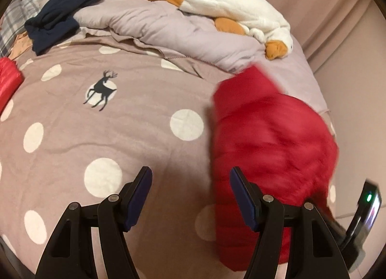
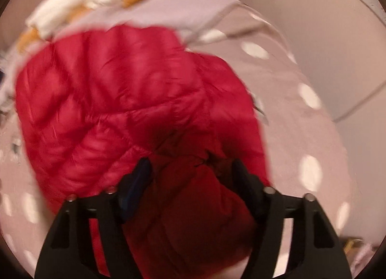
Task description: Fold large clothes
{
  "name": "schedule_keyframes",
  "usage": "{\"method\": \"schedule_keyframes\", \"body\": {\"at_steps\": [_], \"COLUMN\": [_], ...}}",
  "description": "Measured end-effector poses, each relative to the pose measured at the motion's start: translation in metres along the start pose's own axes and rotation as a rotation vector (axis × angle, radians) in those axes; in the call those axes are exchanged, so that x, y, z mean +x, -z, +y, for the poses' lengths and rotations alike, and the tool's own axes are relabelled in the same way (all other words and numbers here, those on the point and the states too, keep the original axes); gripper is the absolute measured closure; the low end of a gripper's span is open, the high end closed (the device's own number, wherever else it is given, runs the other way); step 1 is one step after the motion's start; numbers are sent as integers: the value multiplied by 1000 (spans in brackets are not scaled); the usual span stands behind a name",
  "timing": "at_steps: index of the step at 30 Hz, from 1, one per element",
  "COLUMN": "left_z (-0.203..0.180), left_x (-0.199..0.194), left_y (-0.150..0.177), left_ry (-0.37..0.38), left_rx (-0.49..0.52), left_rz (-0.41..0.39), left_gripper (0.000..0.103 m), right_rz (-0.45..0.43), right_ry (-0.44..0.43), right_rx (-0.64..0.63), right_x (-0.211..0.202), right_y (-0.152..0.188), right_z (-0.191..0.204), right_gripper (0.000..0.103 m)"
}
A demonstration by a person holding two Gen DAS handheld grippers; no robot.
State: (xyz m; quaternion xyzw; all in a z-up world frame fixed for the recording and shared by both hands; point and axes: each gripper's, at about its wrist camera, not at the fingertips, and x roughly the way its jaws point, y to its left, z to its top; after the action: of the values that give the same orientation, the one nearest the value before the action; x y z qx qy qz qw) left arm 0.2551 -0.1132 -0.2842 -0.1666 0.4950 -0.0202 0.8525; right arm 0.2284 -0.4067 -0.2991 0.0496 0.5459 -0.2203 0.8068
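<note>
Two fisheye views look down on a bed covered by a mauve blanket with white dots and a dark deer print. A red puffer jacket lies in a blurred heap near the bed's right edge. In the left wrist view the left tool hangs over bare blanket just left of the jacket, its jaws standing wide with nothing between them. Its right finger overlaps the jacket's edge in the picture; whether it touches cannot be told. In the right wrist view the right tool sits low over the jacket, with red fabric bulging up between its fingers. Motion blur hides whether the pads press on it, so a grip cannot be confirmed. Farther up the bed lie a white plush goose, a crumpled lilac duvet and a folded navy garment. Another red item is cut off at the left edge.
</note>
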Motion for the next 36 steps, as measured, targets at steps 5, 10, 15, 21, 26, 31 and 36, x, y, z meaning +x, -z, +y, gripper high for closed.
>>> {"method": "schedule_keyframes", "body": {"at_steps": [5, 10, 15, 21, 26, 31, 36], "left_z": [-28, -54, -67, -68, -69, -75, -82], "left_x": [20, 36, 44, 36, 33, 34, 40], "left_y": [9, 23, 29, 32, 25, 11, -14], "left_ry": [39, 38, 19, -5, -7, -39, -39], "left_rx": [46, 97, 130, 144, 139, 157, 185], "left_rz": [43, 90, 117, 98, 88, 53, -11], "left_gripper": [37, 37, 37, 37, 37, 37, 37], "right_rz": [91, 86, 33, 58, 32, -108, -218], "right_ry": [21, -14, 33, -47, -102, -108, -224], "right_rx": [85, 149, 89, 230, 263, 237, 237], "right_x": [25, 57, 55, 51, 19, -21, -44], "right_y": [34, 44, 44, 51, 43, 16, -15], "right_z": [-40, -47, -33, -61, -77, -70, -49], "right_gripper": [43, 42, 43, 21, 21, 19, 28]}}
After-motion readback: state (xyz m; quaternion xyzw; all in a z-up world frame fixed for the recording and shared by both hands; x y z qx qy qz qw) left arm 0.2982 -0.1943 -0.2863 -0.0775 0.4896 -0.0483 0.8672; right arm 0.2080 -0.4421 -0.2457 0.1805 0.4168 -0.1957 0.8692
